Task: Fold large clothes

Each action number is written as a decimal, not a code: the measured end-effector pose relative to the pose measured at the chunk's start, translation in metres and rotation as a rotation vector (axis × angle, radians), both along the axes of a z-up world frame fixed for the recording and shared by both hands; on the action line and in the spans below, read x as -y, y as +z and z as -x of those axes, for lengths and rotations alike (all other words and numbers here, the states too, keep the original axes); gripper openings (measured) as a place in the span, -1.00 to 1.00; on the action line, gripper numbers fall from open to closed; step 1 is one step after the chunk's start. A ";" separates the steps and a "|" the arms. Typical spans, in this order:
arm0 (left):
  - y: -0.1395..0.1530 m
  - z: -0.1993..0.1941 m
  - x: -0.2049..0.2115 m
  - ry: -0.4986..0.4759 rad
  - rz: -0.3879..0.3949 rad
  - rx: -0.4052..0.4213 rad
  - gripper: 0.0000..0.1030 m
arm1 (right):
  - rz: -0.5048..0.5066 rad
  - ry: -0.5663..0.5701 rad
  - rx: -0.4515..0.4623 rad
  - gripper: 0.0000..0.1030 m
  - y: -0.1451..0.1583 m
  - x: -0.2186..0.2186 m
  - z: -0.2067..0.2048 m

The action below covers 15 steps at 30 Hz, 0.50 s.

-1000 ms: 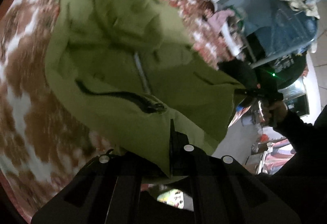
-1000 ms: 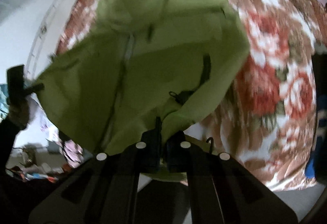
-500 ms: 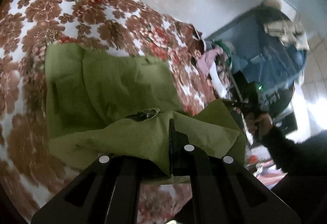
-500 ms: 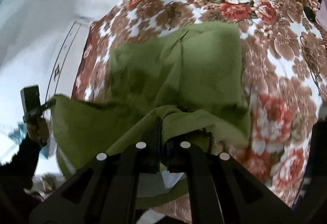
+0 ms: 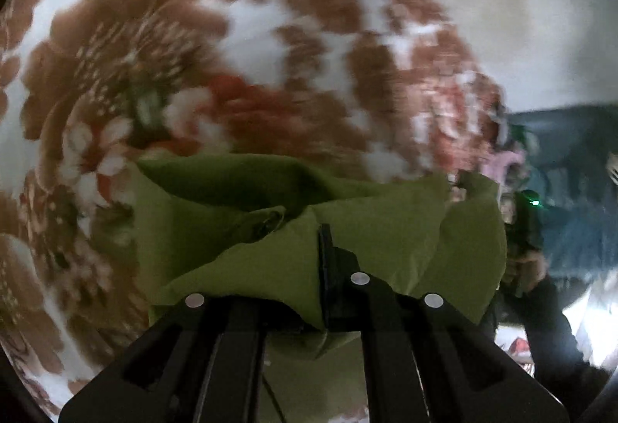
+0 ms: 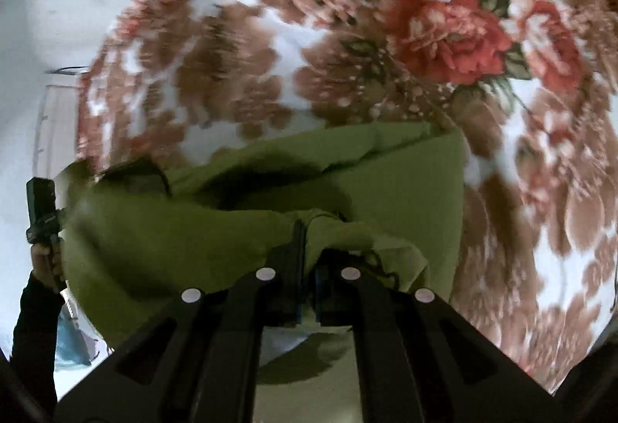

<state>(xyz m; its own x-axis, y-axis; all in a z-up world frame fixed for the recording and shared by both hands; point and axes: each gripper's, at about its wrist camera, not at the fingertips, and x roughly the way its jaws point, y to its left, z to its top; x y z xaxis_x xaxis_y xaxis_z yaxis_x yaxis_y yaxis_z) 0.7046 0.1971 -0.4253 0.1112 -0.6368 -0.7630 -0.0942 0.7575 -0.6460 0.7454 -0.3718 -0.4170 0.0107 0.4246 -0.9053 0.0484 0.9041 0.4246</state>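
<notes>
folding is under way: the green jacket point(image 5: 347, 237) lies on the flowered bedspread point(image 5: 270, 36), its near edge lifted and doubled toward the far side. the left tool point(image 5: 324, 241) is clamped on that edge near one corner, and the right tool point(image 6: 303, 233) is pinched on it near the other, so the held hem runs left to right between them. both tools tilt steeply down over the bed. judging by this, the hem must next land on the far layer, which lies just beyond both tools.
</notes>
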 end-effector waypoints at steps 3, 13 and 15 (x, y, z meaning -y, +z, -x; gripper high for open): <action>-0.025 -0.016 -0.010 0.044 0.061 -0.083 -0.66 | -0.010 -0.056 -0.054 -0.45 -0.015 0.015 -0.023; -0.012 -0.043 -0.041 0.148 0.190 -0.165 0.66 | -0.154 -0.094 -0.028 0.90 0.024 0.038 -0.044; -0.001 -0.048 -0.053 0.178 0.153 -0.133 0.66 | -0.154 -0.110 -0.041 0.91 0.026 0.044 -0.048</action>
<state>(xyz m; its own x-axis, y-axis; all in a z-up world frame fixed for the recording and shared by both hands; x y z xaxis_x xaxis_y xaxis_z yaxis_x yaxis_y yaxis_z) 0.7526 0.2497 -0.4259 0.1370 -0.7255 -0.6744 -0.3087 0.6157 -0.7250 0.7937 -0.4157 -0.3906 0.0292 0.5568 -0.8302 0.1633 0.8167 0.5535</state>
